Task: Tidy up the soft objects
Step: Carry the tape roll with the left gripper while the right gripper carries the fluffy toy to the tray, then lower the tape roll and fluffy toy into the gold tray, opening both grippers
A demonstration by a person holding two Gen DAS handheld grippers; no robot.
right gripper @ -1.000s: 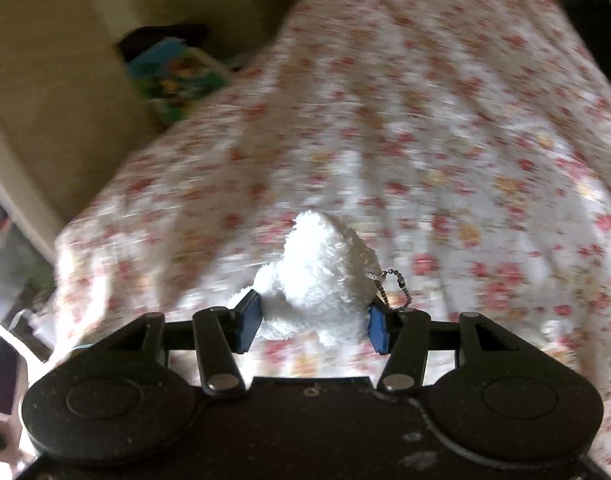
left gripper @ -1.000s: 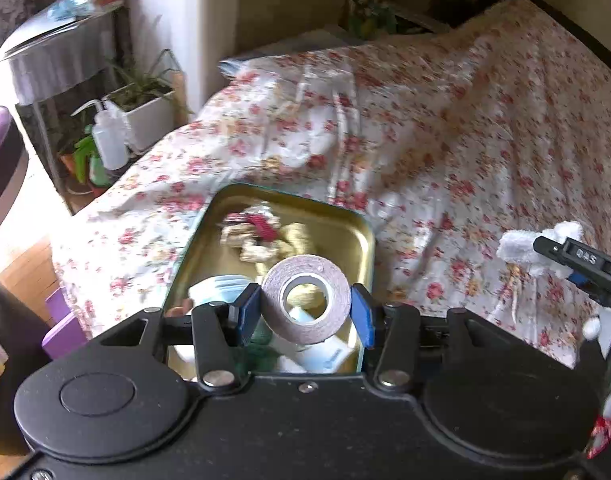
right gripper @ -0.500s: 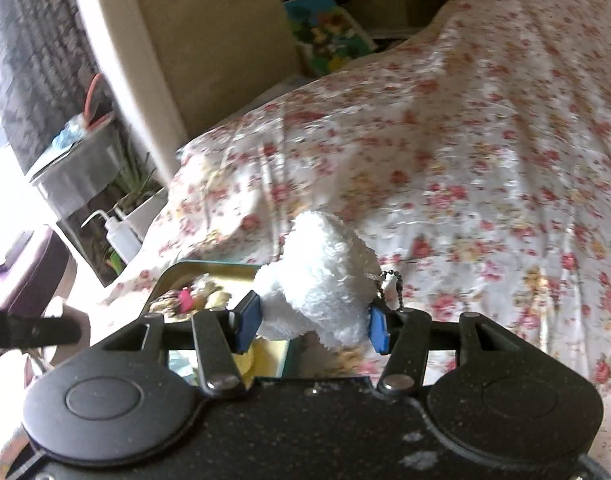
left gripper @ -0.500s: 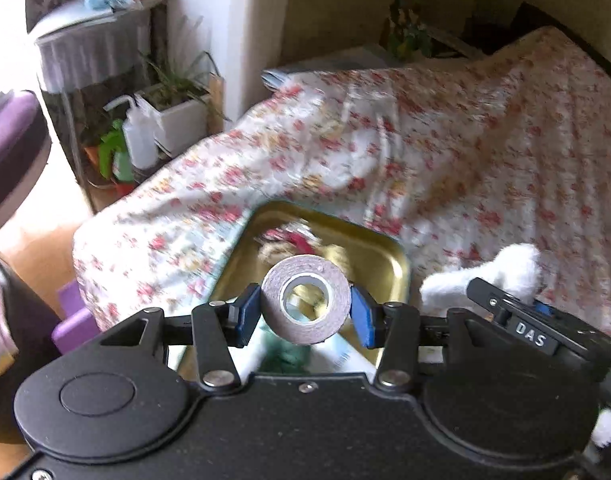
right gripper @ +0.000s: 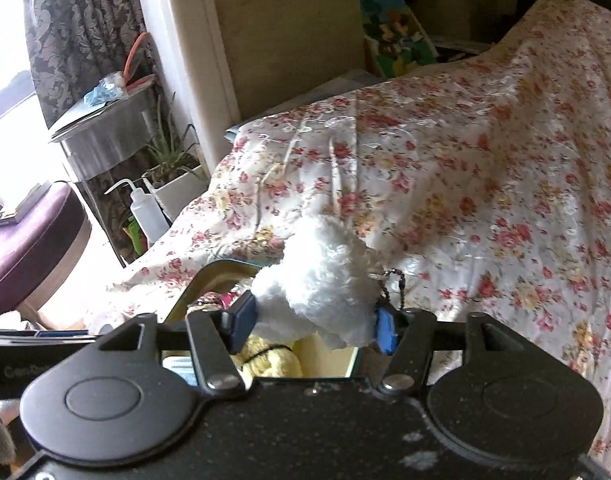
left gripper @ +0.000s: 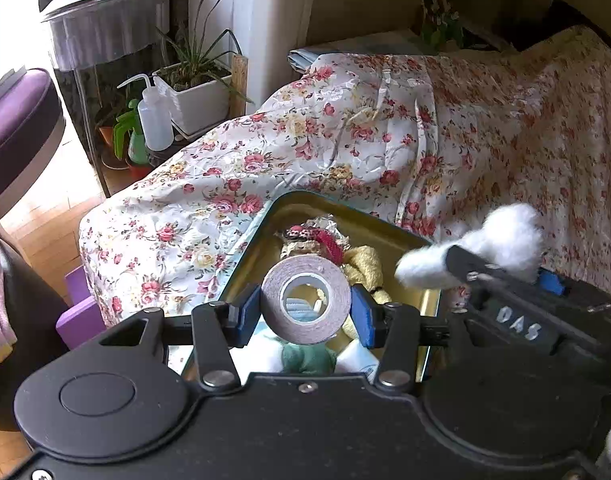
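Tape roll, grey-brown, stays clamped in my left gripper over the gold metal tin; my right gripper, jaws just opening, loosens the fluffy white plush toy to drop it in.

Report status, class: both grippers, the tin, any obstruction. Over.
Left gripper shut on tape roll. Right gripper opening around white plush over tin. Nothing blocking.

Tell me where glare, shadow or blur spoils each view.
Left wrist view: window glare washes out the floor at left, and the white plush toy is motion-smeared. Right wrist view: the window is blown out upper left, and the far floral bedspread looks soft.
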